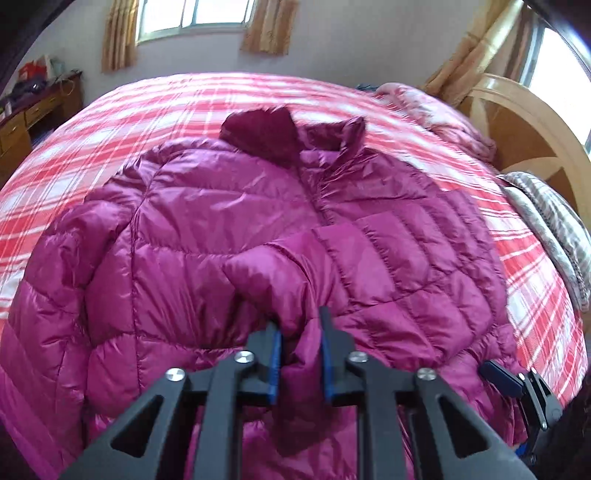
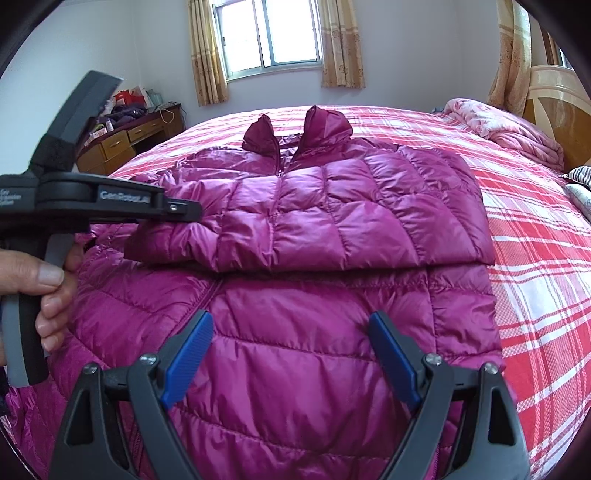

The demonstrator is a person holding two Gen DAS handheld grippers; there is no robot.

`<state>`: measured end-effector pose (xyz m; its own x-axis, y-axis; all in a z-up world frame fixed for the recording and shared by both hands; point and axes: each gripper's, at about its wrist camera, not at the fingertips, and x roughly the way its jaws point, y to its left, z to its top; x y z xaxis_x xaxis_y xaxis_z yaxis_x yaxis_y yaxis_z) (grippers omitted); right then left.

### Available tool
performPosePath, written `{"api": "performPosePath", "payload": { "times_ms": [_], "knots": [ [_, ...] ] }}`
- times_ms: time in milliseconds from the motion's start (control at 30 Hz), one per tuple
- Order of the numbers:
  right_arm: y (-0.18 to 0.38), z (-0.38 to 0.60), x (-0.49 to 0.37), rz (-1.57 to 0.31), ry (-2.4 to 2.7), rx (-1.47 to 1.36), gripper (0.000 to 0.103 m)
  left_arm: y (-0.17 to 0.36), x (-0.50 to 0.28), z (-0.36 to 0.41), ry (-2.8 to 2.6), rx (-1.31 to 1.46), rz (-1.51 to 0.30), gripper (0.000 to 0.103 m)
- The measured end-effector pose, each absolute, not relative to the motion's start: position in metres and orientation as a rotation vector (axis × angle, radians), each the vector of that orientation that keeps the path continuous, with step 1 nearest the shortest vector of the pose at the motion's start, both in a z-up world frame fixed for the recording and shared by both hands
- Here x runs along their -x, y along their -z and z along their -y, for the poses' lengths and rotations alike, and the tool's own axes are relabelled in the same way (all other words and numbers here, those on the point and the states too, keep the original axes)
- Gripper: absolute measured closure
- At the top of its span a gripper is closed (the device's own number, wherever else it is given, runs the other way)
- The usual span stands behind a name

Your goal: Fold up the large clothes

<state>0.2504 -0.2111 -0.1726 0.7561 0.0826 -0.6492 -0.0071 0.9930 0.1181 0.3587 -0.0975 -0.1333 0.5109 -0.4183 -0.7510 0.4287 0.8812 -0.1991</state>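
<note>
Down jacket on bed: sleeve clenched in my left tool, lying crosswise; right tool released, hovering.

Daylight from my window fills the room; edges bend darkly, and the left view looks perhaps slightly blurred.

Magenta quilted jacket on red-and-white plaid bedspread. Blue pads on black gripper fingers. Tan curtains far, grey-striped cloth right.
</note>
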Motion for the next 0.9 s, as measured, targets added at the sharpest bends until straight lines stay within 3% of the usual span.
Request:
{"api": "performPosePath", "payload": {
  "times_ms": [200, 433, 600, 700, 767, 833, 900],
  "knots": [
    [0.172, 0.211, -0.25, -0.705, -0.045, -0.111, 0.012, 0.117, -0.328, 0.071, 0.492, -0.03, -0.827, 0.093],
    [0.163, 0.224, -0.247, -0.742, -0.074, -0.176, 0.012, 0.137, -0.324, 0.068, 0.468, -0.086, -0.849, 0.092],
    [0.138, 0.269, -0.242, -0.76, 0.018, -0.261, 0.012, 0.132, -0.323, 0.07, 0.405, -0.146, -0.815, 0.082],
    [0.123, 0.305, -0.251, -0.746, 0.107, -0.311, 0.015, 0.113, -0.313, 0.066, 0.316, -0.205, -0.716, 0.052],
    [0.115, 0.325, -0.262, -0.716, 0.163, -0.338, 0.021, 0.101, -0.306, 0.065, 0.263, -0.231, -0.619, 0.023],
    [0.112, 0.337, -0.28, -0.701, 0.176, -0.369, 0.024, 0.091, -0.302, 0.067, 0.249, -0.24, -0.546, 0.015],
    [0.112, 0.34, -0.302, -0.691, 0.182, -0.334, 0.03, 0.088, -0.307, 0.075, 0.278, -0.24, -0.55, 0.015]
  ]
}}
